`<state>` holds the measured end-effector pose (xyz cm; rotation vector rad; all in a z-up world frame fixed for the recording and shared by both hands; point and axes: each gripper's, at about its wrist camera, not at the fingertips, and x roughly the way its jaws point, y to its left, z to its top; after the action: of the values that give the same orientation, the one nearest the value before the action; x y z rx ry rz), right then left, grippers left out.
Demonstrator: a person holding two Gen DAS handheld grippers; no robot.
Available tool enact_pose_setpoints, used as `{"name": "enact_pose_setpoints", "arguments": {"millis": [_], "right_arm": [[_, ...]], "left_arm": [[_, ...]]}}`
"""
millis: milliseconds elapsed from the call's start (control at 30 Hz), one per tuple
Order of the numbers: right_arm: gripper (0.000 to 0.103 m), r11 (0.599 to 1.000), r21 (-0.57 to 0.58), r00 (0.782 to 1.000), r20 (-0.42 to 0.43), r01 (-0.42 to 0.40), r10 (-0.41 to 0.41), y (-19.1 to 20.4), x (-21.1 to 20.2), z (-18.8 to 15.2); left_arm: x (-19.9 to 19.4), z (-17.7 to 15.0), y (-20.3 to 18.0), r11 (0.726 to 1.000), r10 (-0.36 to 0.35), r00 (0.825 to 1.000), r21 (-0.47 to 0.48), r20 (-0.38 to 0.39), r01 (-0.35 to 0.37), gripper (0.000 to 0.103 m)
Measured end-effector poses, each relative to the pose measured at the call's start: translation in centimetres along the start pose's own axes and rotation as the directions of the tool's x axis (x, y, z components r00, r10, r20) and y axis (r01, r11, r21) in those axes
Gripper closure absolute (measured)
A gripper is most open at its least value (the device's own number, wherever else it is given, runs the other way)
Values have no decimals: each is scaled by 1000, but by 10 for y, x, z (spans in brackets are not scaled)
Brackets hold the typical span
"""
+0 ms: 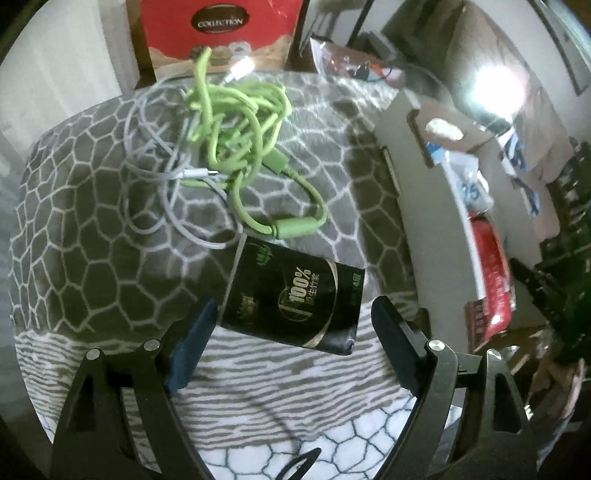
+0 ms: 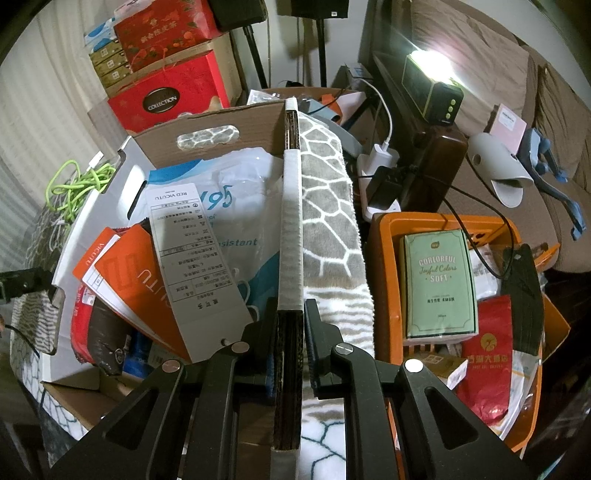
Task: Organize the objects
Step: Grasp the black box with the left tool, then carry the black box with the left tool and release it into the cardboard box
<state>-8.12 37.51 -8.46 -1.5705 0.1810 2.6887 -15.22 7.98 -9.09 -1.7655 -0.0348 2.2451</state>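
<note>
Black jaws of the left gripper (image 1: 291, 332) stand wide apart, one on each side of the near end of a dark tissue pack (image 1: 295, 299); the pads do not press on it. That pack lies flat on a grey blanket (image 1: 92, 229) patterned with pale cell-like outlines. Its long axis runs from the near right corner, between the jaws, up and leftward toward a tangle of cables. Printed text on its face reads "100%". A green cable (image 1: 240, 122) is heaped beyond the pack's far end, its thick ferrule lying just beside the pack's upper edge, and a thin white cable (image 1: 155, 173) loops through and beneath the green one. A red box (image 1: 221, 29) marked "COLLECTION" stands behind the blanket.

In the right wrist view, the right gripper (image 2: 290, 332) is closed on the upper edge of a cardboard box wall (image 2: 291, 206), which runs straight away from the camera as a narrow white-taped strip. To the left of this wall the cardboard box (image 2: 207, 129) holds a white plastic bag (image 2: 240, 206), orange packets and a long paper tag (image 2: 184, 251). To its right the blanket drapes down, and an orange basket (image 2: 384, 266) contains a pale green packet (image 2: 439, 284) standing upright and a red pouch (image 2: 487, 362).
</note>
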Motion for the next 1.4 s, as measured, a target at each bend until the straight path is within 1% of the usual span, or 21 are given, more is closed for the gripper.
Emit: {"name": "enact_pose_setpoints", "arguments": {"millis": [100,200,300,367,500,667,767,833,900,1133,1267,1400], "right_arm": [[90,1000,0,1000,0,-1,1,0,0,0],[90,1000,1,1000,0,-1,1,0,0,0],[90,1000,1,1000,0,-2,2,-1,1,-1],[90,1000,1,1000,0,-1,1,-1,0,-1],[90,1000,0,1000,0,-1,1,-1,1,-1],[90,1000,1,1000,0,-2,2,-1,1,-1],[90,1000,-1,1000,0,0,0,-1,1,-1],[90,1000,-1,1000,0,0,0,-1,0,-1],[90,1000,0,1000,1,-1,1,-1,1,-1],[90,1000,-3,1000,1,5,-5,-1,1,-1],[90,1000,-4,1000,2,7,-7,-2,0,-1],[90,1000,-5,1000,1,8,-8,-2,0,-1]], "left_arm": [[8,3,-3,999,41,999,10,-19,-41,20],[15,6,-4,999,41,998,1,-41,-41,20],[21,8,-7,999,43,997,-3,-57,-43,24],[21,9,-9,999,52,997,-3,-51,-52,26],[19,11,-8,999,26,999,-28,-39,-28,28],[2,13,-4,994,-60,998,-88,10,61,29],[-14,14,-2,984,-126,991,-120,37,129,29],[-29,13,2,979,-154,986,-127,62,161,29],[-48,15,3,978,-158,982,-123,106,170,29],[-94,21,1,974,-164,966,-122,199,190,29],[-99,30,-12,974,-168,962,-113,215,196,29],[-90,40,-33,978,-159,966,-98,205,182,29]]}}
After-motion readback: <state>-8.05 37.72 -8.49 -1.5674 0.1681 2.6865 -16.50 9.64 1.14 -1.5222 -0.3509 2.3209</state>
